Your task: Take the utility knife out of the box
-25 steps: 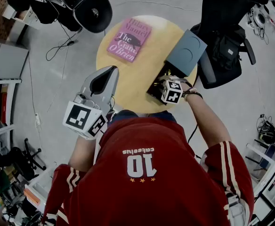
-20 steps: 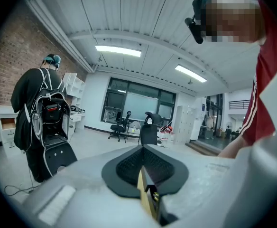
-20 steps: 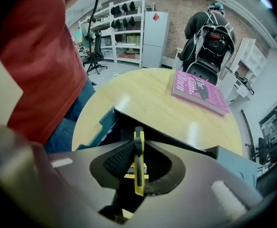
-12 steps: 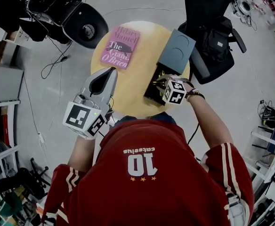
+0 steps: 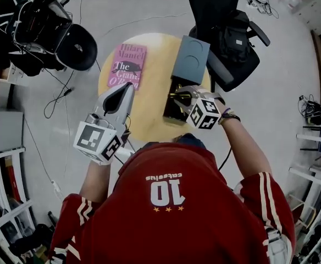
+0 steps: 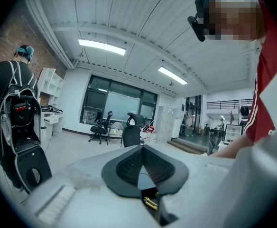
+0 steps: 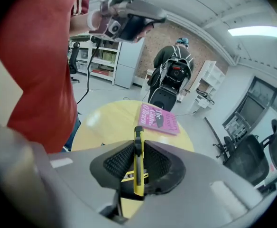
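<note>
A yellow utility knife (image 7: 138, 161) stands on edge between the pads of my right gripper (image 7: 137, 148), which is shut on it. In the head view the right gripper (image 5: 178, 97) holds the knife (image 5: 182, 97) above the open black box (image 5: 171, 110), whose grey lid (image 5: 190, 59) is folded back. The box sits at the right side of the round yellow table (image 5: 144, 103). My left gripper (image 5: 120, 95) hovers over the table's left part, its jaws shut on nothing. In its own view the left gripper (image 6: 142, 148) points nearly level across the room.
A pink book (image 5: 126, 66) lies on the table's far left, the same book (image 7: 158, 118) showing past the knife. A black office chair with a bag (image 5: 226, 37) stands right behind the table. A person with a backpack (image 7: 171, 77) stands nearby on the floor.
My right gripper has risen out of the box with the knife in its jaws. The left gripper has shifted only a little. The head view has drifted, so the table sits more to the left.
</note>
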### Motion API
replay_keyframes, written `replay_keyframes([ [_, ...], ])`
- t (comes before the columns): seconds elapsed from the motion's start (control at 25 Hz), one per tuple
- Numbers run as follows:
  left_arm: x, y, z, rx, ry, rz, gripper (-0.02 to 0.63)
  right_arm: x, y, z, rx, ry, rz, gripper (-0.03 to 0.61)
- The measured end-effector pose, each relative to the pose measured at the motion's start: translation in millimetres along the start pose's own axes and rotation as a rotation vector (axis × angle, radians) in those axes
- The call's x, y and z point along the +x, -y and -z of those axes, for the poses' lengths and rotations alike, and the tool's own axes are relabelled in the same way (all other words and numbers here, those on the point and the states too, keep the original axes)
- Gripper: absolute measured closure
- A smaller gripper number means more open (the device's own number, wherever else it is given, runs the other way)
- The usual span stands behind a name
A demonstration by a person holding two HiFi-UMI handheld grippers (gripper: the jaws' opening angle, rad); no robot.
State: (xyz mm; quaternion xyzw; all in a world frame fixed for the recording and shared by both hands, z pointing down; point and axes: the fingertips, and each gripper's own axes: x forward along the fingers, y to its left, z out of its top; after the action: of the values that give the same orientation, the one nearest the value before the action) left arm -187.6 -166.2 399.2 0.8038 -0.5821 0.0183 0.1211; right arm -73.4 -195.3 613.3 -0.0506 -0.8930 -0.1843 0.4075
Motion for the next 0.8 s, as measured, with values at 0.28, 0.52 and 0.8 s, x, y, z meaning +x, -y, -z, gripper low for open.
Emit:
replay_keyframes([
  [0.28, 8.6, 14.8, -6.6, 0.027, 0.004, 0.104, 0.611, -59.5, 10.1, -54.2, 0.006, 0.094, 0.185, 0.512],
  [0.52, 12.3, 27.8, -10.0, 0.051, 0.006, 0.174, 0.611, -122.3, 17.3, -91.9, 0.097, 0.208, 0.345, 0.512],
  [0.8, 14.3, 40.7, -5.3, 0.093, 0.0, 0.226, 0.611, -201.4, 15.5, -122.3, 0.174, 0.323, 0.539, 0.512],
])
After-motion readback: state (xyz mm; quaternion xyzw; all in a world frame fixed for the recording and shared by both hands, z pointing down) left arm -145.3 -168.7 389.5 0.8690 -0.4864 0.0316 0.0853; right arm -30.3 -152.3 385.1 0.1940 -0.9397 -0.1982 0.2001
